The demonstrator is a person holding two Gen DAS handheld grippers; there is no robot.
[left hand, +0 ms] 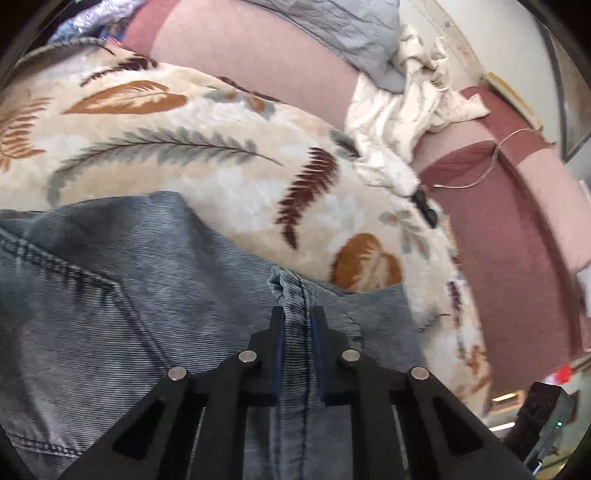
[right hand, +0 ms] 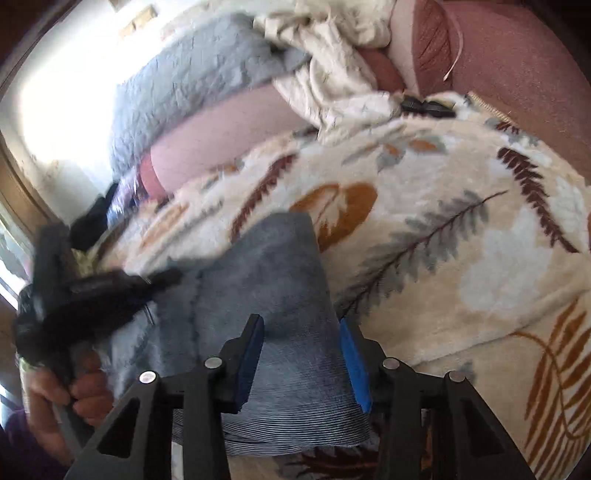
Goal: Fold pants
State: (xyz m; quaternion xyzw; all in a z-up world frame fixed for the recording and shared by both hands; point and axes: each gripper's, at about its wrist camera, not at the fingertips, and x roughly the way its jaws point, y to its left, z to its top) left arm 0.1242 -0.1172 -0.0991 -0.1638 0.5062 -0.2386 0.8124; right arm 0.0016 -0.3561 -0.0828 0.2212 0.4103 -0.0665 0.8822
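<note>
We count one pair of denim pants (left hand: 155,280), one leaf-print blanket (left hand: 221,158), one grey quilted cover (left hand: 343,33), one crumpled cream cloth (left hand: 410,107) — and two claws: left (left hand: 298,314), right (right hand: 303,328).

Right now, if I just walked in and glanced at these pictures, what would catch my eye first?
Probably the blue-grey jeans filling the foreground, with the left gripper pinched shut on a thick seam and the right gripper straddling a bunched fold. Beneath them spreads a cream blanket printed with rust and grey fern leaves. Behind it lie a grey quilt and crumpled white cloth.
</note>
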